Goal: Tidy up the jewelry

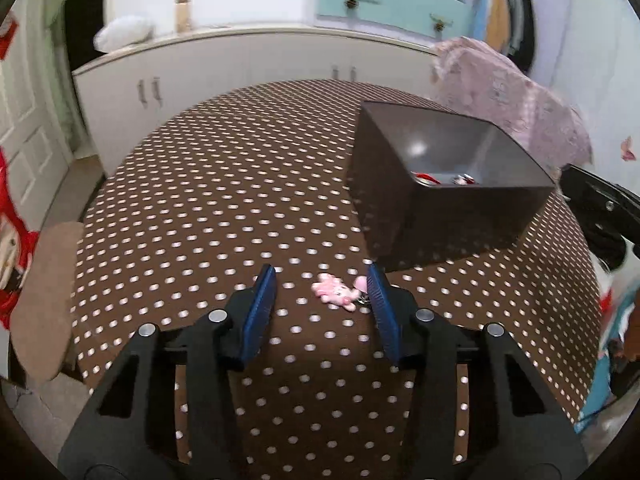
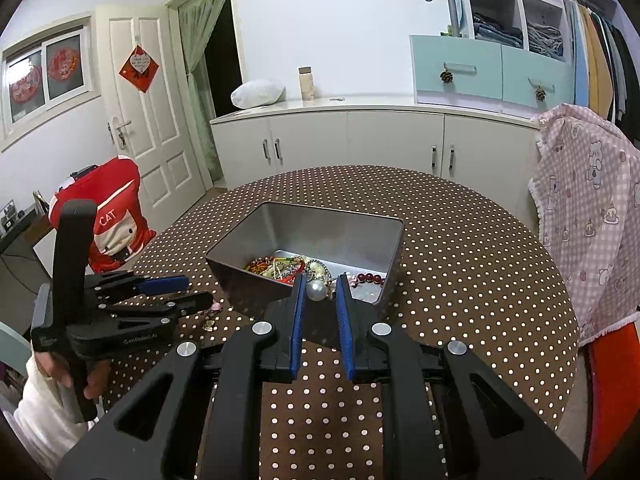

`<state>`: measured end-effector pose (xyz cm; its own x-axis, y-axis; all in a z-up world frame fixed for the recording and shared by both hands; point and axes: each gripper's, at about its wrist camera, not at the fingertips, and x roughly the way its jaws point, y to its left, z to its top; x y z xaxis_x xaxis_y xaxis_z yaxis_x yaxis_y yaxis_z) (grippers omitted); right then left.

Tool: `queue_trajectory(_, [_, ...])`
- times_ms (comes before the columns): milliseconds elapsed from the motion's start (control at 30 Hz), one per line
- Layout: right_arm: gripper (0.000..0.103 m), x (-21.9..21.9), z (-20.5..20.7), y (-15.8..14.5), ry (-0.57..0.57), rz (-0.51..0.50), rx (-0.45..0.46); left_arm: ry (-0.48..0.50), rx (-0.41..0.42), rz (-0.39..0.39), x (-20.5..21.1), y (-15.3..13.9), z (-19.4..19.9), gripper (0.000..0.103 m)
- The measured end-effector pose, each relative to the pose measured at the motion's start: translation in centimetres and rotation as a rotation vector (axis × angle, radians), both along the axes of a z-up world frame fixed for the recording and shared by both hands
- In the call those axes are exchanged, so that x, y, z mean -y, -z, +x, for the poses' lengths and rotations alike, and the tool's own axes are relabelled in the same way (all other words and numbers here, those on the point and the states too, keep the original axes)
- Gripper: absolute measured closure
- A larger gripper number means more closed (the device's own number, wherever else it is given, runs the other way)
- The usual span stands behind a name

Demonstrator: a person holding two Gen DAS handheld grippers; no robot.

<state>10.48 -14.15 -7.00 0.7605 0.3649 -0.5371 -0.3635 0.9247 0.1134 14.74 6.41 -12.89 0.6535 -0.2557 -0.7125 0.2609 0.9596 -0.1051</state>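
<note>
My left gripper (image 1: 322, 280) hangs low over the polka-dot tablecloth (image 1: 208, 208), jaws partly open around a pink charm (image 1: 334, 290) lying flat, pads off it. My right gripper (image 2: 318, 282) sits at the near rim of the dark metal box (image 2: 340, 224), jaws narrowed on a large pearl bead (image 2: 317, 290). Beads and bracelets (image 2: 288, 268) are heaped inside. White cabinet (image 2: 360, 136) behind.
</note>
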Motion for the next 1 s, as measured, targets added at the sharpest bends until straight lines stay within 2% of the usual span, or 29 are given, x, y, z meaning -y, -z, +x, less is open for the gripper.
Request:
queue_trajectory(67, [0.089,0.1,0.0,0.0,0.004,0.004,-0.003,0.014,-0.016,-0.019,0.1,0.1,0.2,0.061])
queue_trajectory(100, [0.089,0.1,0.0,0.1,0.006,0.005,-0.004,0.042,-0.021,-0.044,0.1,0.0,0.2,0.076])
queue_trajectory(133, [0.089,0.2,0.0,0.1,0.007,0.005,-0.004,0.058,-0.019,-0.051,0.2,0.0,0.0,0.078])
queue_trajectory(267, [0.089,0.3,-0.1,0.1,0.009,0.005,-0.007,0.053,0.033,0.021,1.3,0.1,-0.8,0.079])
queue_trajectory(400, [0.089,0.4,-0.5,0.0,0.01,0.008,0.001,0.039,0.028,-0.007,0.9,0.0,-0.6,0.08])
queue_trajectory(500, [0.089,0.5,-0.6,-0.1,0.014,0.008,0.005,0.022,0.056,-0.02,0.2,-0.2,-1.1,0.08])
queue_trajectory(567, [0.089,0.6,-0.5,-0.2,0.016,0.008,0.006,0.018,0.069,-0.026,0.1,-0.6,-1.3,0.088])
queue_trajectory(1000, [0.089,0.7,-0.3,-0.8,0.021,0.016,0.02,0.042,0.199,-0.065,1.0,-4.9,-2.6,0.088])
